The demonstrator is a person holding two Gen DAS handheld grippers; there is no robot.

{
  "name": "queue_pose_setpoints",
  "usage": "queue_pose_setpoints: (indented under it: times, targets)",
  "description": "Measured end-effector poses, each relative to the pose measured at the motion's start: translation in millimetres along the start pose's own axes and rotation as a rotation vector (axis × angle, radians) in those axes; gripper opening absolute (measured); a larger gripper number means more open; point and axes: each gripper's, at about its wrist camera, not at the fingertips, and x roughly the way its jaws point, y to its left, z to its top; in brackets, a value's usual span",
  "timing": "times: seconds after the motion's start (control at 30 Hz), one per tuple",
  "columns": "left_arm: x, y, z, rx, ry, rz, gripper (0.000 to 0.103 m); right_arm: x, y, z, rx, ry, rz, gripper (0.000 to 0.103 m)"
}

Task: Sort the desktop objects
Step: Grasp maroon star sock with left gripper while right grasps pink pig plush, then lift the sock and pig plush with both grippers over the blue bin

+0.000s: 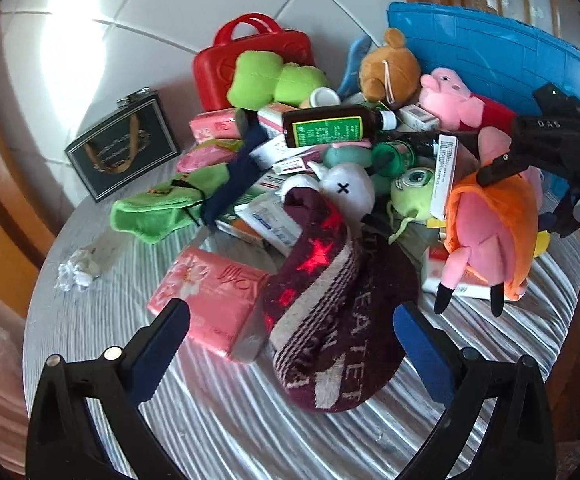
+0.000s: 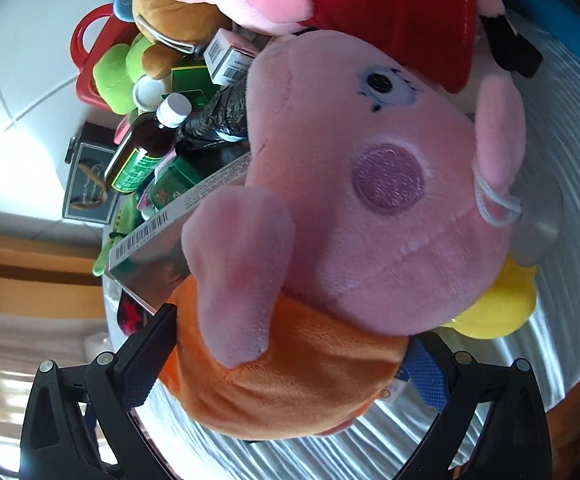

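A heap of mixed objects lies on a round silver table point(image 1: 230, 432). My left gripper point(image 1: 291, 344) is open, its blue pads either side of a maroon star-patterned sock point(image 1: 329, 320), next to a pink tissue pack point(image 1: 210, 296). My right gripper point(image 2: 290, 356) is shut on a pink pig plush in an orange dress point(image 2: 349, 208), its fingers pressing the orange body. In the left wrist view the right gripper point(image 1: 501, 164) holds this pig plush point(image 1: 489, 232) at the heap's right side. A silver box point(image 2: 178, 232) leans against the plush.
The heap holds a brown medicine bottle point(image 1: 329, 126), medicine boxes point(image 1: 274, 216), a white plush point(image 1: 345, 188), green plush toys point(image 1: 274, 80), a brown bear point(image 1: 389, 68) and a second pig plush point(image 1: 453, 96). A red case point(image 1: 250, 56), a black gift bag point(image 1: 126, 148) and a blue tray point(image 1: 489, 52) stand behind.
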Motion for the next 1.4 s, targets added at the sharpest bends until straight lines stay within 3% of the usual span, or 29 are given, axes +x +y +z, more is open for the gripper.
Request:
queue_pose_setpoints:
  times: [0.2,0.23,0.37,0.43,0.5,0.57,0.6,0.7,0.77,0.87,1.13,1.4]
  targets:
    - [47.1,-17.1,23.5,0.116,0.0,-0.116,0.103,3.6,-0.2,2.3,-0.011,0.004,-0.023,0.103]
    - [56.1,-16.3,26.3,0.121,0.005,-0.138,0.099,4.7,1.3,2.9,-0.019,0.005,-0.028,0.103]
    - [96.9,-10.7,31.2,0.107,0.113,-0.189,0.056,6.6,3.5,3.7,-0.036,0.019,-0.027,0.103]
    - [106.3,-12.7,31.7,0.109,0.143,-0.213,0.046,7.1,3.1,3.5,-0.033,0.017,-0.023,0.103]
    - [108.4,-20.4,29.0,0.14,0.147,-0.221,0.043,8.0,2.8,3.3,-0.029,0.016,-0.02,0.103]
    - [114.2,-28.0,23.6,0.151,0.178,-0.222,0.028,9.4,3.0,3.8,-0.027,0.014,-0.018,0.103]
    - [115.6,-30.1,21.1,0.143,0.19,-0.224,0.026,10.8,2.6,4.4,-0.022,0.014,-0.016,0.103]
    - [106.8,-33.5,18.1,0.121,0.171,-0.209,0.022,18.9,2.8,6.4,-0.016,0.027,-0.004,0.103]
    - [96.1,-32.7,17.1,0.095,0.15,-0.204,0.021,20.2,9.2,7.4,-0.092,0.035,0.007,0.085]
    - [75.6,-31.0,16.6,0.073,0.119,-0.175,0.021,11.9,15.5,3.3,-0.163,0.035,0.061,0.075]
    - [13.4,-20.1,27.0,0.039,0.011,-0.14,0.02,-47.0,61.9,-18.1,-0.429,-0.131,0.095,0.074]
    - [-47.7,-11.1,59.4,0.079,-0.125,-0.098,0.02,-109.8,84.4,-27.7,-0.521,-0.281,0.086,0.074]
